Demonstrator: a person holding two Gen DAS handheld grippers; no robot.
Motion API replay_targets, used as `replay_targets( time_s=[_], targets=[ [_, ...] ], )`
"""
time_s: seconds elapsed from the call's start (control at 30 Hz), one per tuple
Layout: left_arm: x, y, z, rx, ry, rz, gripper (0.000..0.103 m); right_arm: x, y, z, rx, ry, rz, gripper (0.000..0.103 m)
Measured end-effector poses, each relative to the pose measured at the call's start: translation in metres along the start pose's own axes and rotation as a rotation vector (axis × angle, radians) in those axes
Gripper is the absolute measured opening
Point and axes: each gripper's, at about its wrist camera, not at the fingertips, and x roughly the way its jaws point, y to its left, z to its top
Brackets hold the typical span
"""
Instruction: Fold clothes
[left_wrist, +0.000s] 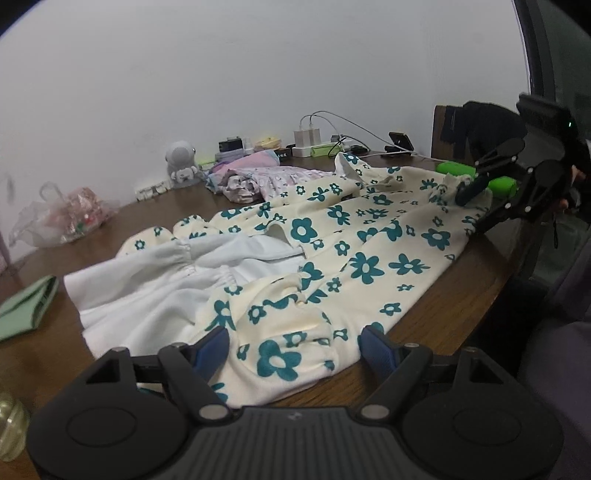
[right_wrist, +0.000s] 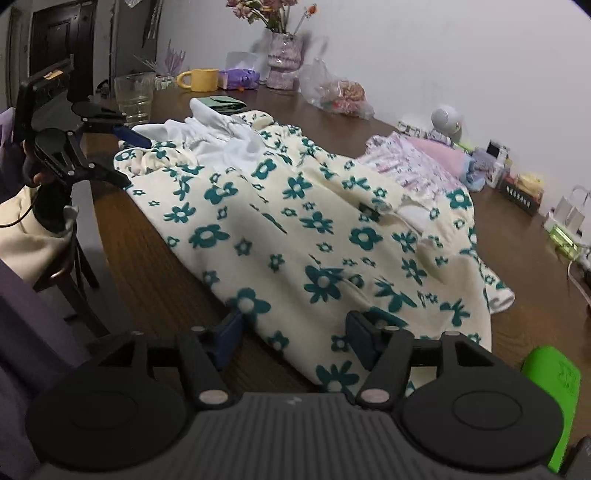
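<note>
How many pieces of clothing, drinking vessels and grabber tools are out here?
Clothing: 2 (cream dress with teal flowers, pink floral garment)
Drinking vessels: 2 (clear glass, yellow mug)
Hand-held grippers: 2 (left hand-held gripper, right hand-held gripper)
Total: 6

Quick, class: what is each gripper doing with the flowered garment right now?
Left gripper: jaws open around the flowered garment's edge, nothing held.
Right gripper: jaws open around the opposite edge, nothing held.
</note>
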Motion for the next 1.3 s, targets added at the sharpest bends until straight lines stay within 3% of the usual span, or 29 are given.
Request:
replay_targets(
  time_s=[0.03,0.1,0.33,0.47,0.6,0.7,0.77,0.83,0.87,0.9,0.93,0.97,1.0,1.07,1.17,1.23,1.3],
  targets=[
    [0.0,0.001,0.0,-0.004,-0.004,-0.009,0.051,0.001,-0.003,-0.001,0.022,-0.005,0.013,0.038],
    [-0.002,0.001,0.001,0.001,-0.007,-0.019,0.024,0.002,-0.005,-0.001,0.062,-0.013,0.032,0.008],
    [-0.041,-0.006,-0.001,-0.014,-0.043,-0.055,0.018,-0.034,0.023,-0.007,0.005,0.005,0.105,0.002],
    [-0.067,-0.002,0.02,0.026,-0.098,-0.052,0.018,-0.062,0.026,0.0,0.015,-0.046,0.159,0.002],
    [-0.037,0.017,0.058,0.151,-0.088,-0.022,0.019,-0.052,-0.002,0.023,0.077,-0.095,0.119,0.002],
    [0.014,0.037,0.084,0.193,-0.027,0.053,0.031,-0.022,-0.025,0.043,0.12,-0.081,0.027,0.003],
    [0.038,0.051,0.096,0.147,0.025,0.108,0.032,0.011,-0.029,0.052,0.107,-0.006,-0.159,0.007],
    [0.032,0.058,0.1,0.112,-0.003,0.129,0.031,0.028,-0.023,0.057,0.082,0.025,-0.296,0.017],
    [0.022,0.059,0.1,0.096,-0.034,0.138,0.039,0.022,-0.018,0.056,0.092,0.001,-0.281,0.018],
    [0.01,0.059,0.098,0.078,-0.064,0.134,0.056,0.017,-0.013,0.054,0.101,-0.023,-0.265,0.021],
    [-0.001,0.057,0.093,0.065,-0.092,0.117,0.066,0.012,-0.008,0.052,0.111,-0.048,-0.25,0.025],
    [-0.01,0.053,0.087,0.055,-0.117,0.096,0.085,0.007,-0.003,0.05,0.121,-0.072,-0.235,0.029],
    [-0.013,0.049,0.08,0.054,-0.124,0.074,0.093,0.002,0.002,0.049,0.13,-0.096,-0.219,0.034],
    [-0.006,0.041,0.067,0.075,-0.089,0.049,0.092,-0.008,0.012,0.045,0.149,-0.143,-0.188,0.036],
    [0.021,0.036,0.053,0.109,0.017,0.122,0.091,0.006,0.017,0.045,0.13,-0.117,-0.165,0.036],
    [0.035,0.045,0.052,0.054,0.059,0.159,0.09,0.01,0.009,0.048,0.126,-0.092,-0.231,0.037],
    [0.038,0.059,0.055,-0.007,0.064,0.146,0.09,0.009,-0.003,0.048,0.149,-0.075,-0.289,0.044]
  ],
)
